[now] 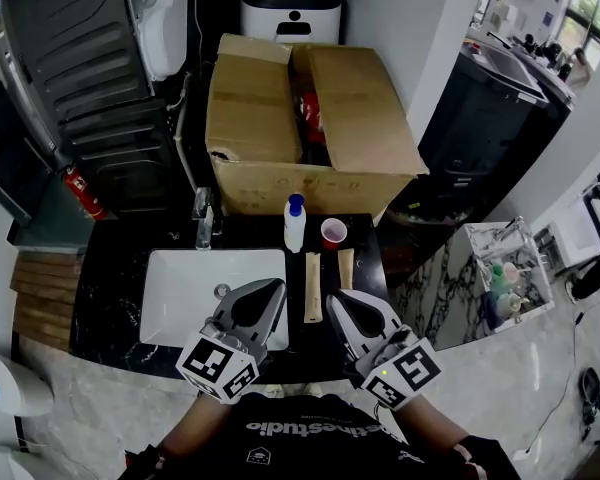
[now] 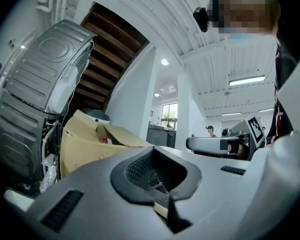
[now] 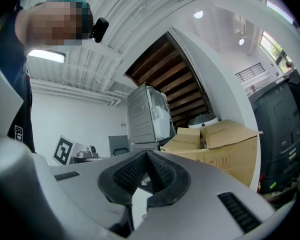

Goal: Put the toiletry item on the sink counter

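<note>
At the left end of the black counter (image 1: 110, 298) a tap (image 1: 204, 218) stands behind a white basin (image 1: 180, 288); nothing lies in the basin that I can see.

My left claw (image 1: 263, 296) hangs over the near edge of the basin, close to my body. Its own view shows it pinched closed, pad against pad, with nothing between.

Just right of the basin's far corner stands a white bottle (image 1: 295, 223) with a blue cap, upright on the counter, touched by neither claw. I take it for the toiletry item. Nearer me, a pale wooden strip (image 1: 311, 288) lies flat beside the basin's right rim, and a shorter wooden piece (image 1: 346, 268) lies just beyond it; I cannot tell what either is. A red cup (image 1: 333, 233) stands just right of the bottle.

My right claw (image 1: 346, 306) hovers over the near counter edge, right of the long strip. Its own view shows it closed as well and empty.

Behind the counter an open cardboard box (image 1: 280, 118) holds something red, too small to identify.

Assessment: if the bottle is the item, the placing looks done and only drawing clear is left. If the item is in the box, nothing is yet in hand and the fetch and placing both remain.
</note>
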Available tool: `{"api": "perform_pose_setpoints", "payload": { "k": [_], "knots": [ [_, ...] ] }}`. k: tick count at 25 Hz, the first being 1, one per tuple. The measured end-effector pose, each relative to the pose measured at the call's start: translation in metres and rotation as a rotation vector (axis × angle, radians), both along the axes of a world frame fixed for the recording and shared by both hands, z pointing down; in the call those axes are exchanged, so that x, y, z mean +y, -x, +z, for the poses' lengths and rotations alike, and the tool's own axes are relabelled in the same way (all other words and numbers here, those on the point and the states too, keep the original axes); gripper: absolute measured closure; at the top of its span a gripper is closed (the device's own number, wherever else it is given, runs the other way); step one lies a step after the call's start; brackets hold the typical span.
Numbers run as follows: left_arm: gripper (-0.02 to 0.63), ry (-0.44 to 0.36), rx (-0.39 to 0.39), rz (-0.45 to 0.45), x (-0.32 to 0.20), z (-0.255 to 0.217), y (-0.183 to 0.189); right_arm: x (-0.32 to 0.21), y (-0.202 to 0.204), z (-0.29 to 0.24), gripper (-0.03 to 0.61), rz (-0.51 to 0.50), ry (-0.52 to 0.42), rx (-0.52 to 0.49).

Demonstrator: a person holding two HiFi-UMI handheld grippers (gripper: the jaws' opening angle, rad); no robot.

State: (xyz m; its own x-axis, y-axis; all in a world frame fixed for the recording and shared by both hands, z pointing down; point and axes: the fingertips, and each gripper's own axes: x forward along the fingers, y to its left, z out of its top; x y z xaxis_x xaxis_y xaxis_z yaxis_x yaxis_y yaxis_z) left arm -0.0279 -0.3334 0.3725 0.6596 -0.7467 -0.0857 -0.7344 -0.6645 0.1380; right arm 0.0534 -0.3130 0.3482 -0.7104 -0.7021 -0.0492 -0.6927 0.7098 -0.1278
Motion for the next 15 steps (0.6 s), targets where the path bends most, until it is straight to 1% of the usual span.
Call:
{"api": "perform_pose_setpoints", "payload": {
  "k": [4,7,10,15],
  "knots": [
    [0.600,0.007,0.002,-0.004,0.0000,0.0017,0.0005,0.0022,0.0011,0.0004,0.540,0.015,-0.018,0.029],
    [0.600,0.002,-0.006,0.010,0.0004,0.0021,-0.0007,0.0020,0.0014,0.0023,0.540,0.012,-0.017,0.041],
    [0.600,-0.005,-0.009,0.017,0.0011,0.0012,-0.0025,0.0015,0.0008,0.0027,0.540,0.010,-0.014,0.035],
    [0.600,0.000,-0.002,0.001,0.0006,-0.0006,-0.0027,0.0002,-0.0012,0.0033,0.540,0.015,-0.002,0.030]
  ]
}}
